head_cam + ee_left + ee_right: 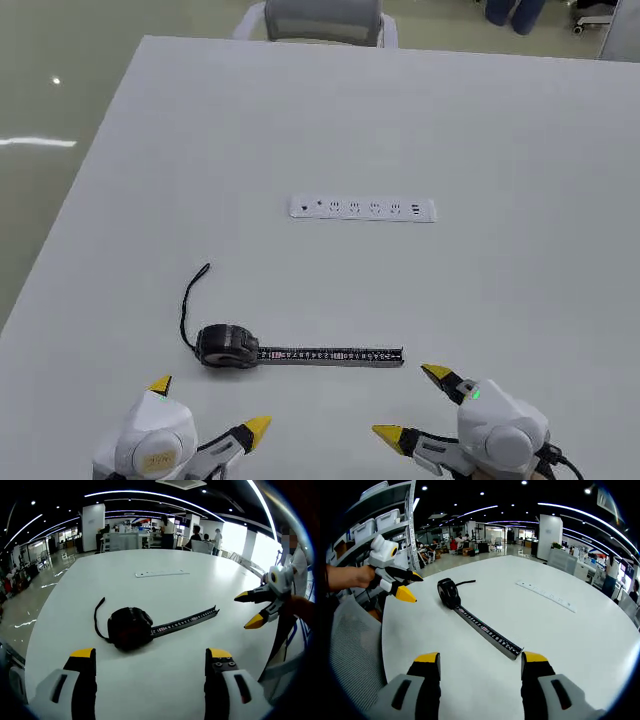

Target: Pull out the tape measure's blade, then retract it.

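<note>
- On the counter (480, 130), near edge: tape measure (228, 346) sits with its blade (330, 355) out flat to the right of the case. Its strap (188, 300) trails toward the far side.
- Left hand-held gripper (209, 406): jaws wide, empty, just short of the case, not touching.
- Right hand-held gripper (412, 403): jaws wide, empty, near the blade tip but apart from it.
- Progress, as a read: the blade is out, so the pull step looks done, or partly done if more length is wanted. Retract is left.
- Blade lies extended with nothing holding it. Can't tell whether a lock is on.
- Head view gives the layout: power strip (363, 209) well beyond the tape, chair (322, 20) at the far edge.
- Left gripper view adds the case close up, ahead of its jaws.
- Right gripper view adds the blade's markings and end hook close up, a hand (350, 577) on the left gripper, and shelves (370, 525) behind it.
</note>
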`<state>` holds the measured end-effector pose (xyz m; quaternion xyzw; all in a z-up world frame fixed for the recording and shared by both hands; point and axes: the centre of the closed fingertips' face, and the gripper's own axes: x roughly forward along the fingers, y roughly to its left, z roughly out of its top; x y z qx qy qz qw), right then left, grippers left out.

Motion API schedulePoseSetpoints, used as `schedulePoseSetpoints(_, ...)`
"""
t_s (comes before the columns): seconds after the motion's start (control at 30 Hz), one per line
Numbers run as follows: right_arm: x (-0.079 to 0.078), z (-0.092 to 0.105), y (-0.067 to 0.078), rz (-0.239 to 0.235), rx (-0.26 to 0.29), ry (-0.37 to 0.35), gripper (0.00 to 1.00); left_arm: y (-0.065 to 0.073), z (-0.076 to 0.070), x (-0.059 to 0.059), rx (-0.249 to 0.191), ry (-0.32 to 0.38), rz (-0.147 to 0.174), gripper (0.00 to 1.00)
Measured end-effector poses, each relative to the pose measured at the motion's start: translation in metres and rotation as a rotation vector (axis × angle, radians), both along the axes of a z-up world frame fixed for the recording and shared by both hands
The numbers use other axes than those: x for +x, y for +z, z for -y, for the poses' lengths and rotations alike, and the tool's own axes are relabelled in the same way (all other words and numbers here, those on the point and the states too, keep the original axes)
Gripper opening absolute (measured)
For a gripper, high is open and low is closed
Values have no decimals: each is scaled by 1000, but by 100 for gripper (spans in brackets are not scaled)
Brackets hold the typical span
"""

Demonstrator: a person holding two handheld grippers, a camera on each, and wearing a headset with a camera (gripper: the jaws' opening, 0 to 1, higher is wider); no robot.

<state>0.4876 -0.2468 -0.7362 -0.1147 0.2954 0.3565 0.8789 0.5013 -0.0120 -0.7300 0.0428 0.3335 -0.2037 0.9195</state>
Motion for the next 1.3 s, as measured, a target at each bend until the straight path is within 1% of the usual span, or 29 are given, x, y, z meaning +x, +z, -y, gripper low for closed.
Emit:
schedulePoseSetpoints(0.13, 5, 2, -4, 7, -16, 50, 64, -2, 1, 6, 8, 9, -1, 88)
schedulePoseSetpoints(0.17, 7, 3, -5, 9, -15, 54, 64, -2, 1, 7, 11, 12, -3, 88)
schedulePoseSetpoints(0.23, 9, 4, -9, -8, 8, 64, 63, -4, 2, 10, 12, 13, -7, 88)
schedulePoseSetpoints(0.3, 14, 5, -11, -3, 19, 76, 62, -5, 3, 14, 14, 17, -6, 87)
schedulePoseSetpoints(0.47, 23, 6, -17, -4, 15, 122, 60, -7, 5, 23, 12, 20, 5, 85)
schedulePoseSetpoints(0.63, 29, 9, -25, -1, -11, 188, 58, -11, 4, 31, 18, 33, 0, 85)
schedulePoseSetpoints(0.7, 33, 10, -27, -1, -8, 209, 57, -13, 3, 35, 24, 41, 0, 85)
schedulePoseSetpoints(0.83, 40, 14, -32, 1, 4, 236, 55, -17, 3, 41, 21, 56, -6, 85)
schedulePoseSetpoints(0.97, 47, 18, -38, 6, 4, 269, 52, -18, 3, 48, 23, 72, -3, 84)
schedulePoseSetpoints(1.13, 48, 17, -46, -7, -7, 337, 49, -20, 0, 54, 25, 93, -1, 84)
schedulePoseSetpoints(1.2, 48, 17, -49, -14, -10, 359, 49, -22, -1, 56, 26, 103, -4, 84)
schedulePoseSetpoints(1.3, 51, 17, -52, -12, -28, 391, 47, -26, -2, 59, 26, 111, -12, 84)
